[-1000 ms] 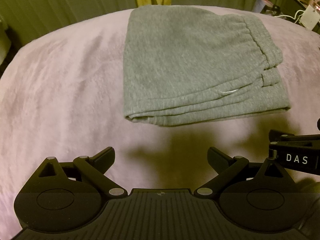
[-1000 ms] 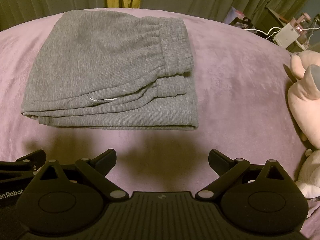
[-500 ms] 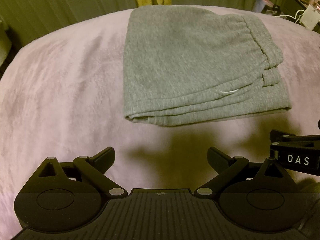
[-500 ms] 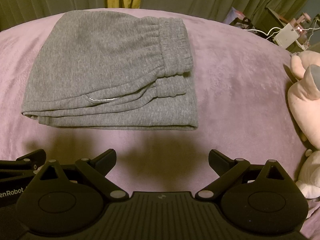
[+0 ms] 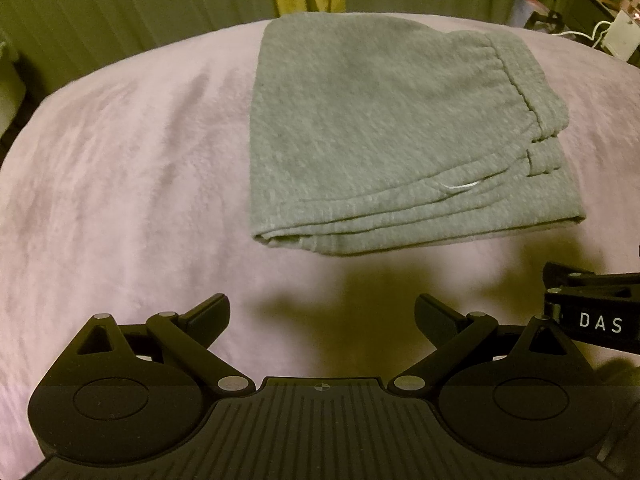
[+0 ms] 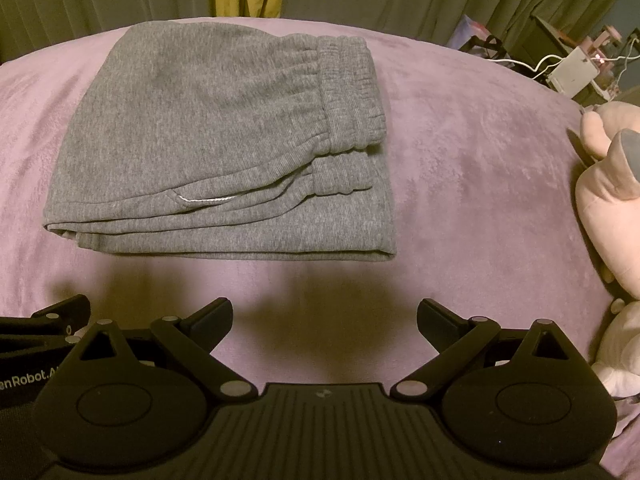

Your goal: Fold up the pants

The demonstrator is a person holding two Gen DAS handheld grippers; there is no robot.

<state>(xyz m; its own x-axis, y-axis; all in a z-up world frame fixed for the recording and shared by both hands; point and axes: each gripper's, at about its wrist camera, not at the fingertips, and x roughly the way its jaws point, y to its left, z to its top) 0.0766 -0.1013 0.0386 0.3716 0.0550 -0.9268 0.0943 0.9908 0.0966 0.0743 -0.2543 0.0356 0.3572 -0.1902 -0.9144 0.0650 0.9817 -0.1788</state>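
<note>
One pair of grey pants (image 6: pixel 224 144), folded into a flat stack, waistband at 3 o'clock, lying on a purple blanket (image 6: pixel 480 152). Left gripper (image 5: pixel 322 314): fingers spread wide, holding nothing, short of the stack. Right gripper (image 6: pixel 325 316): likewise wide and bare. Pink plush toy (image 6: pixel 608 200) at 3 o'clock.

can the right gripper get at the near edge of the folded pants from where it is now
Probably yes. The right gripper is open, and only bare purple blanket lies between it and the pants.

Left claw (image 5: pixel 322 314) spread wide; right claw (image 6: pixel 325 316) likewise, empty.
</note>
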